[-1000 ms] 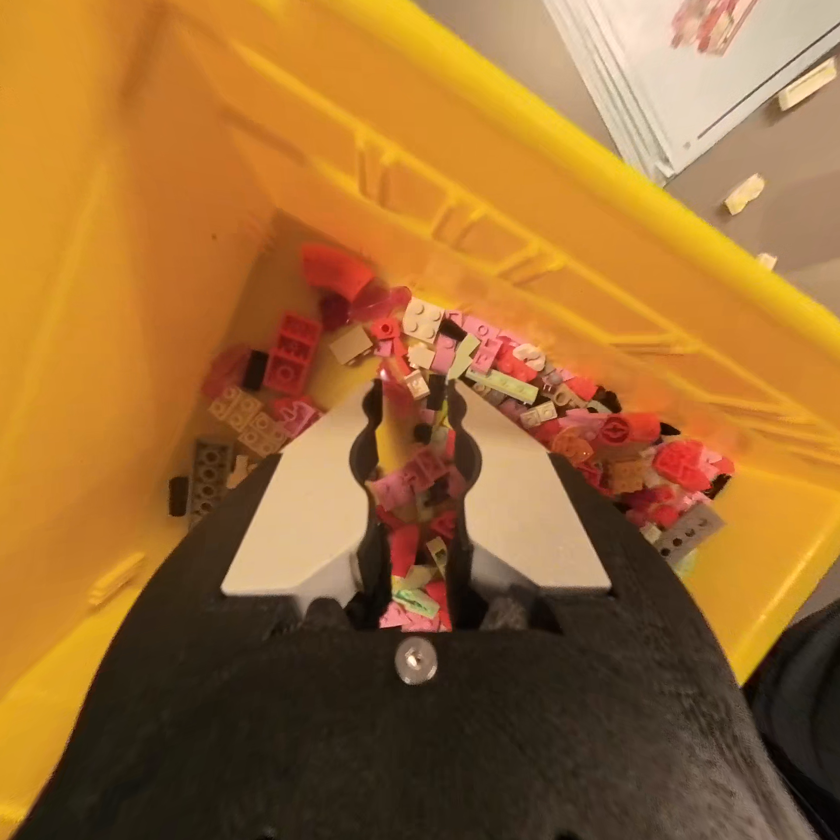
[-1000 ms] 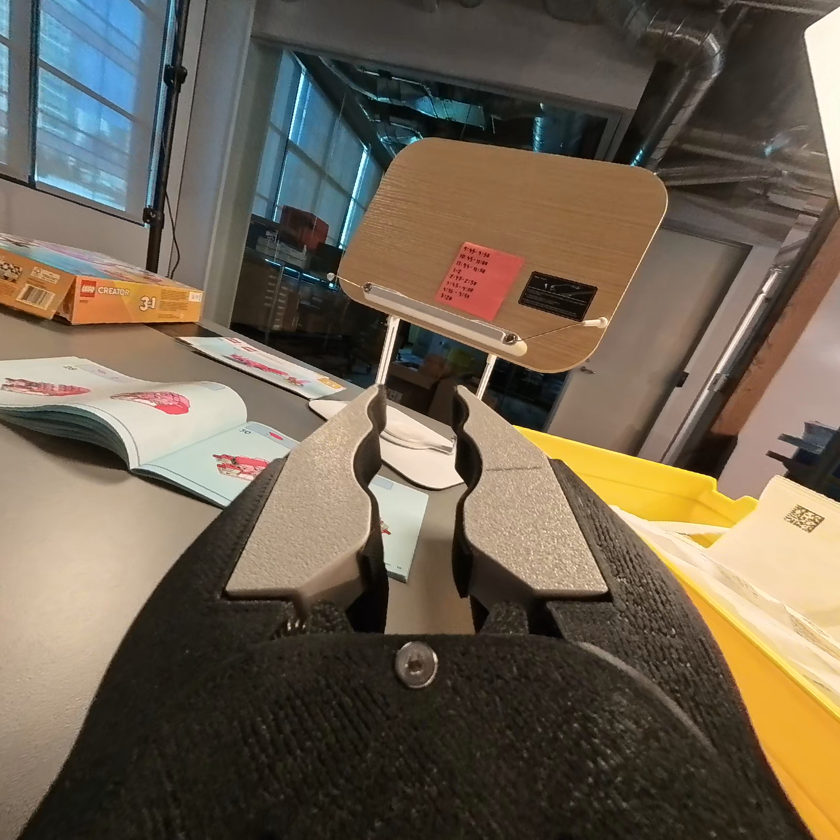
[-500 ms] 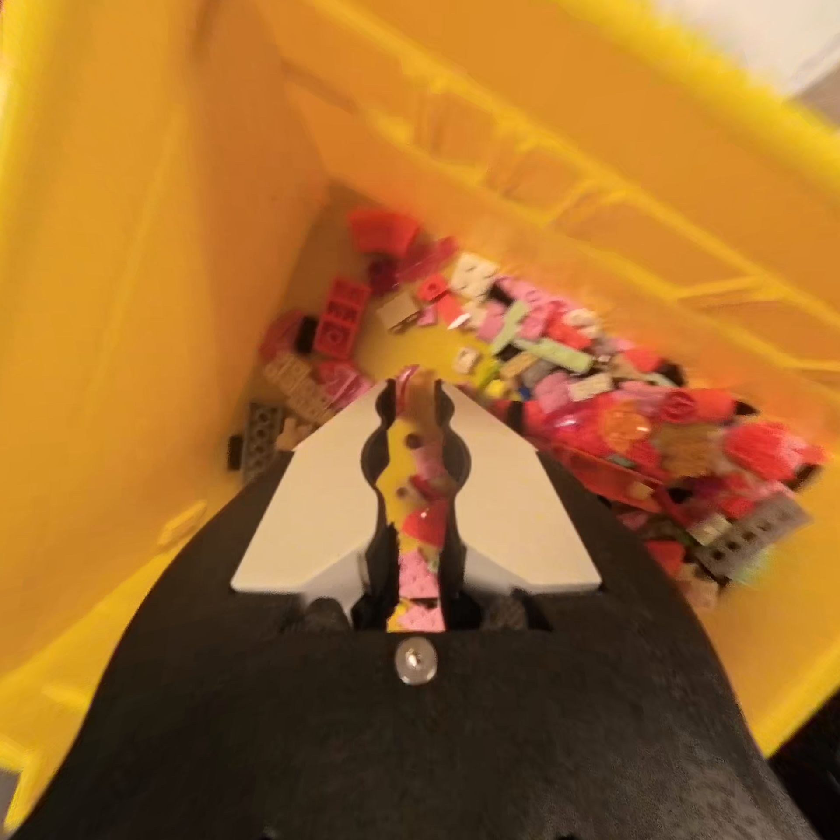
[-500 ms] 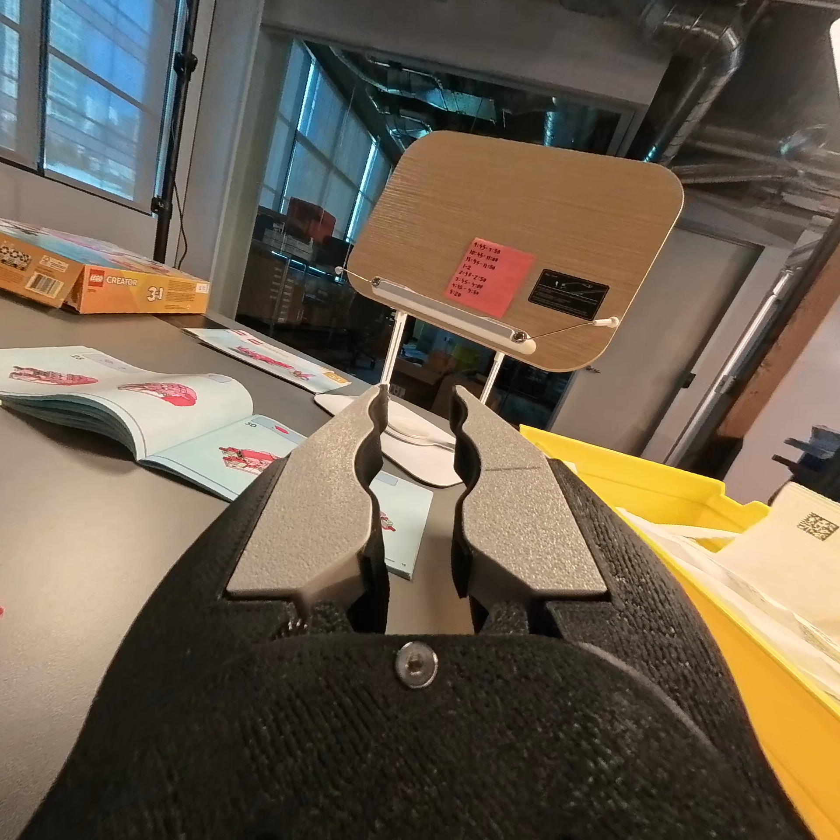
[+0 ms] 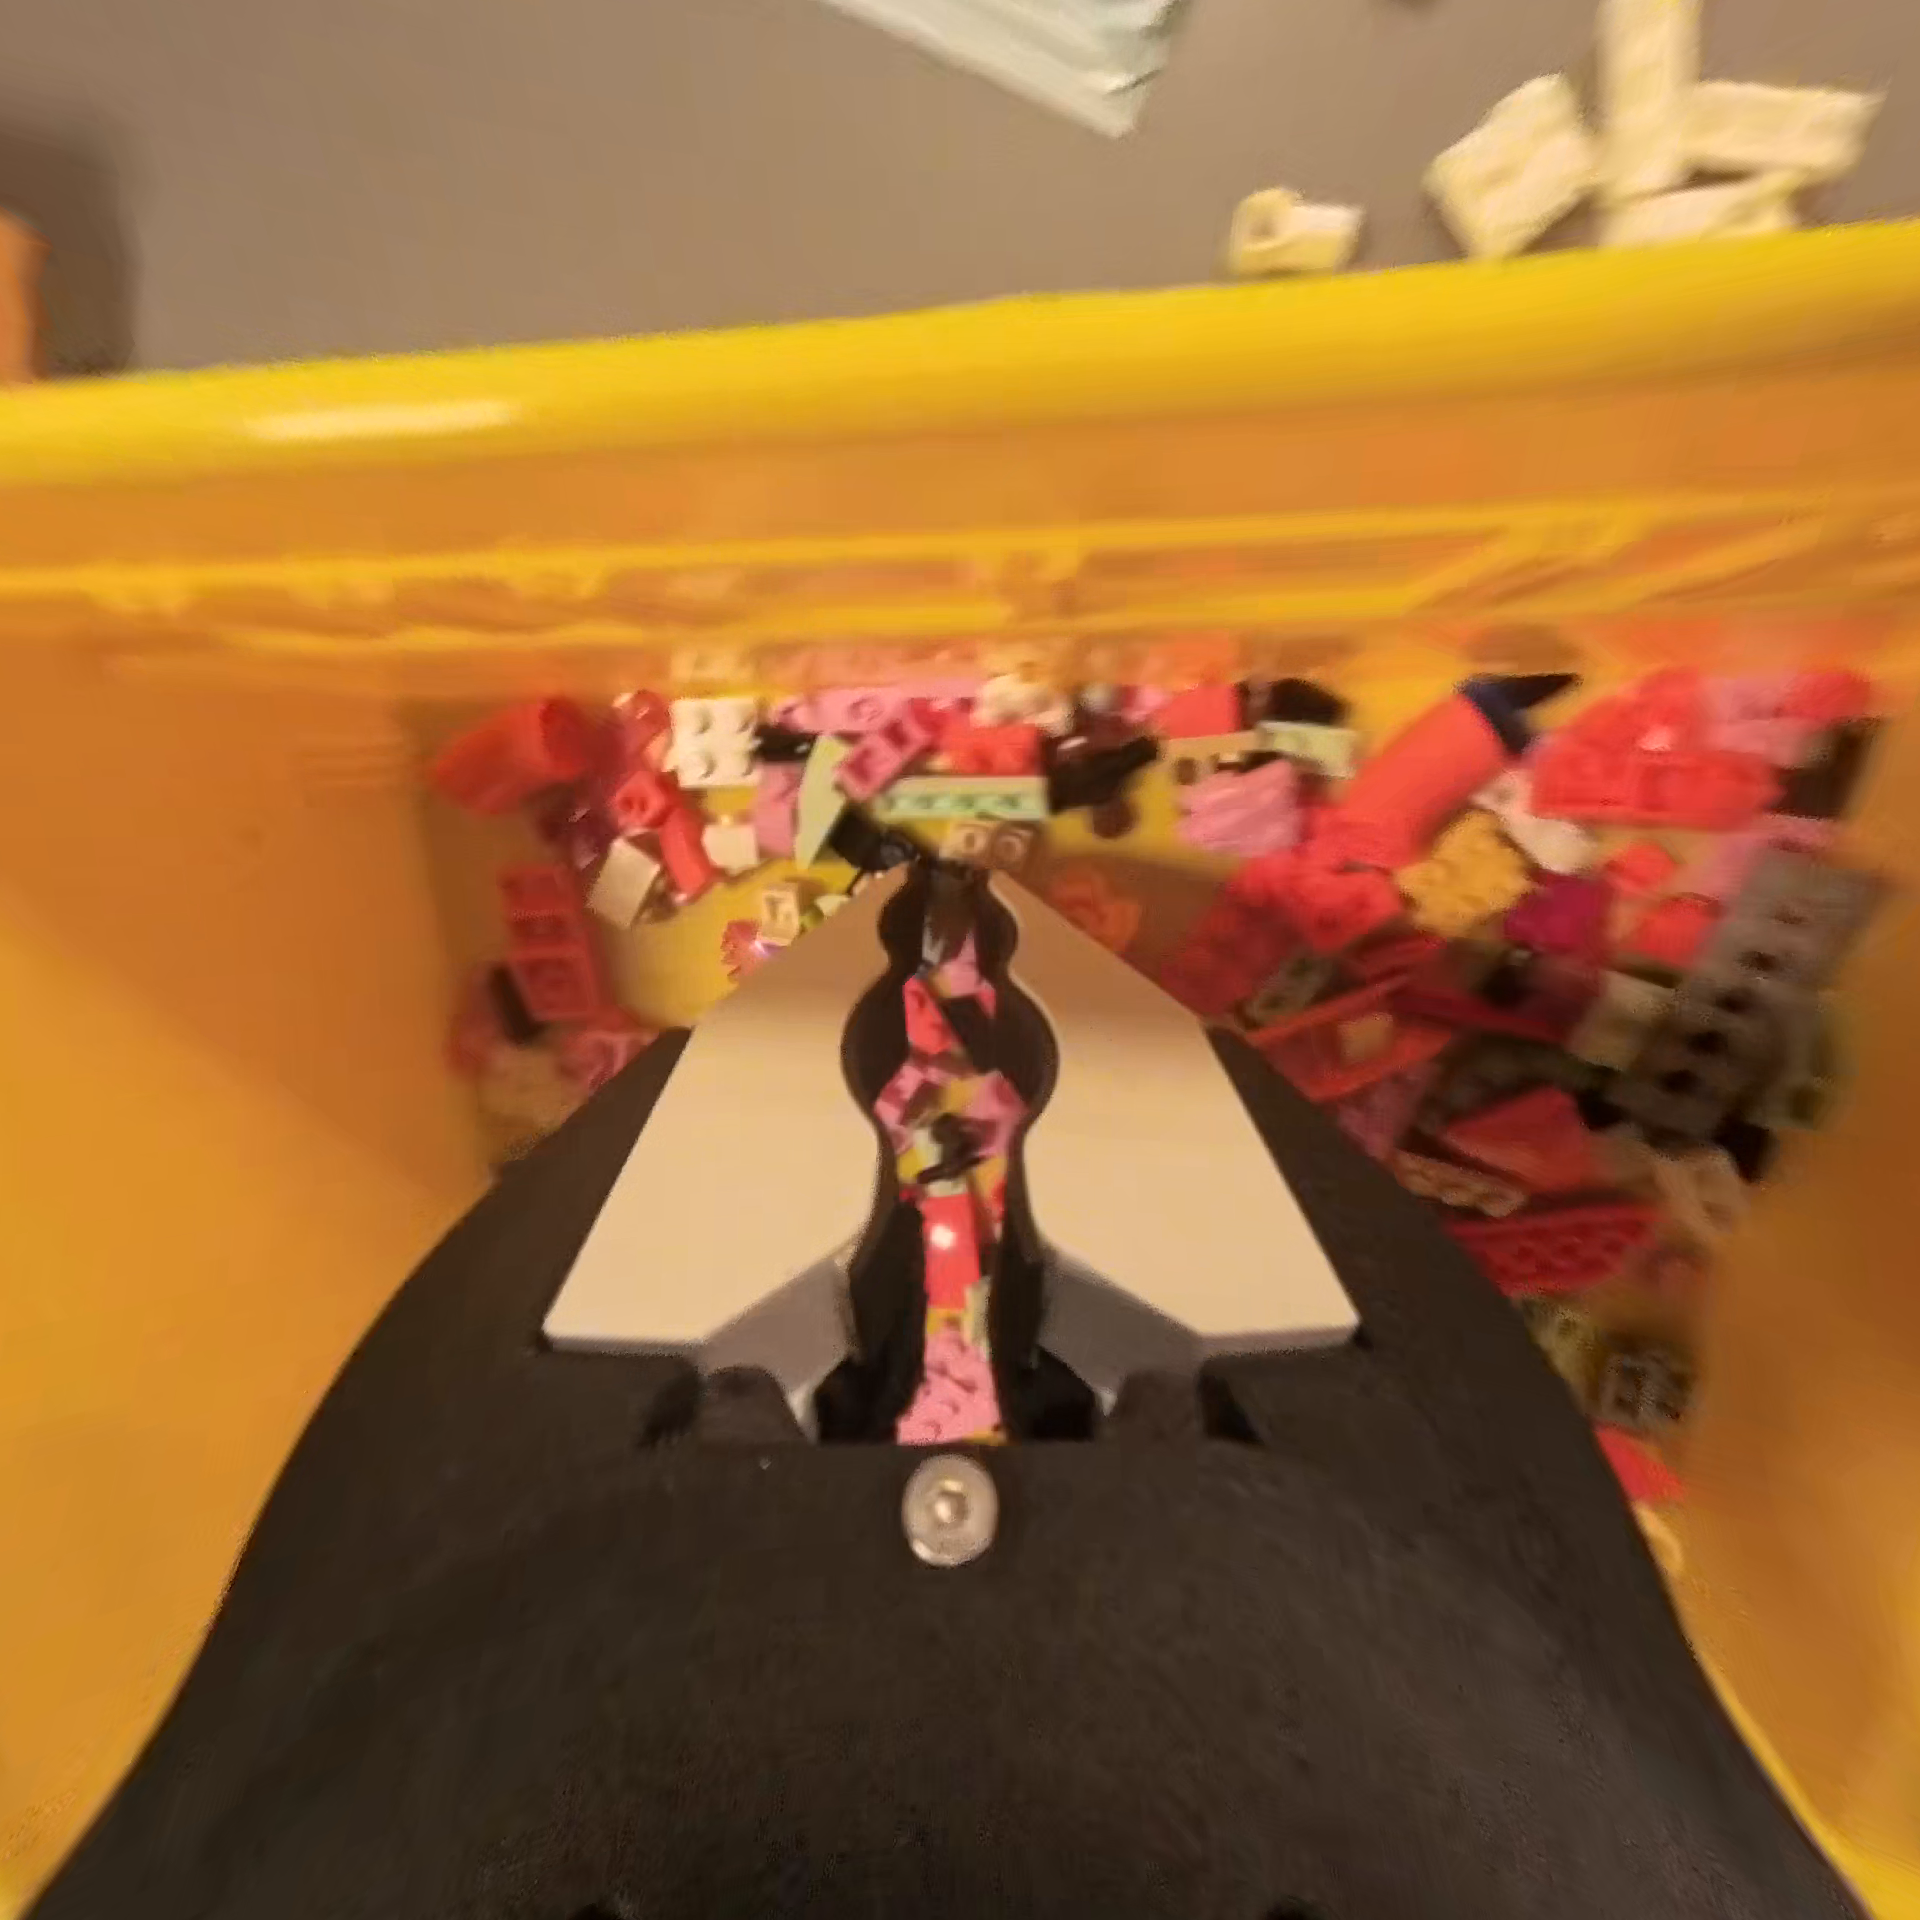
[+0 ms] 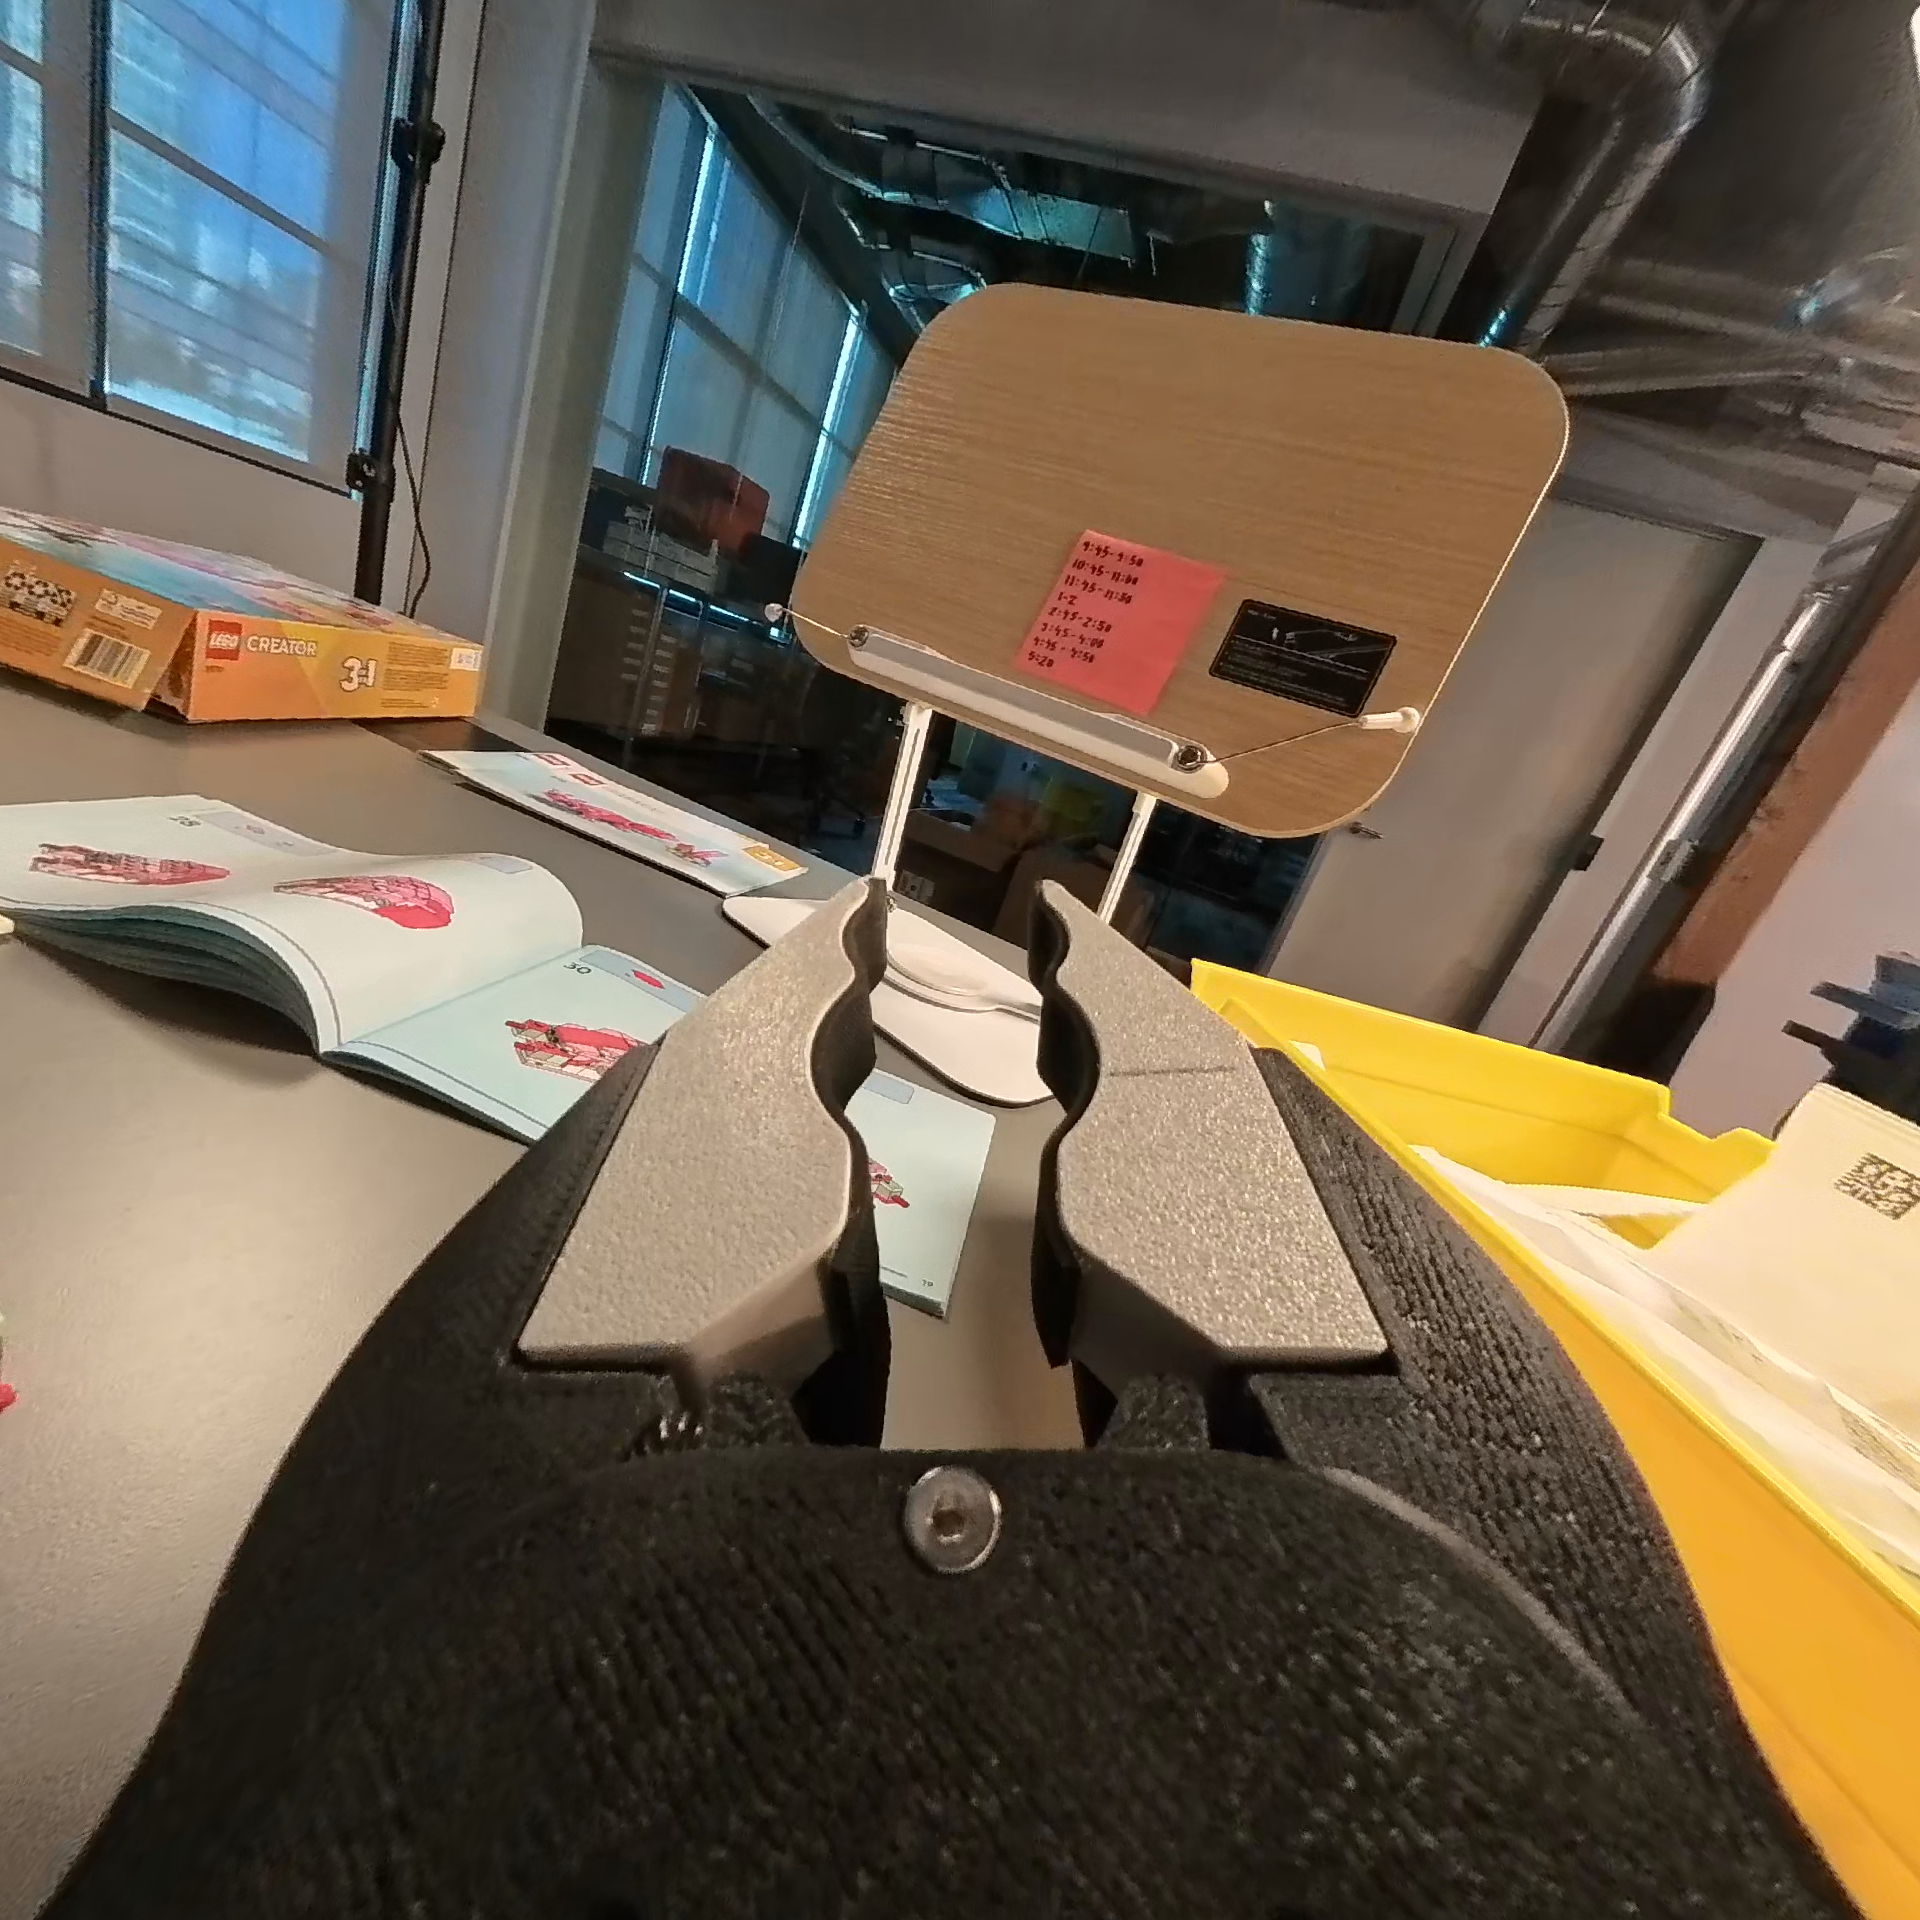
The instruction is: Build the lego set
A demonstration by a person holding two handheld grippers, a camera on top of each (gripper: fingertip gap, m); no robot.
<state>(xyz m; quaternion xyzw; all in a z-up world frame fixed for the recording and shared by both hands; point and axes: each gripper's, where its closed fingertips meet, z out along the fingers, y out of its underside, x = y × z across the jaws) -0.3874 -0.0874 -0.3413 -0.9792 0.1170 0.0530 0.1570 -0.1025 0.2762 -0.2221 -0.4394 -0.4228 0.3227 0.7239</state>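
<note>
My left claw [image 5: 943, 883] is down inside the yellow bin [image 5: 935, 499], its jaws nearly together. A small dark piece [image 5: 940, 902] sits at the tips, but it's too blurred to tell whether it is gripped. Loose bricks [image 5: 1455, 883] lie ahead and to the right. My right claw [image 6: 961, 914] hangs open and empty over the tabletop [image 6: 208, 1195], with a booklet [image 6: 416, 935] below it to the left and a book stand [image 6: 1174, 551] ahead.

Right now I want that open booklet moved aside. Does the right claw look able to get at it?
Probably yes. The right claw hangs open above the table, and the booklet lies flat just ahead to its left, nothing between them.
</note>
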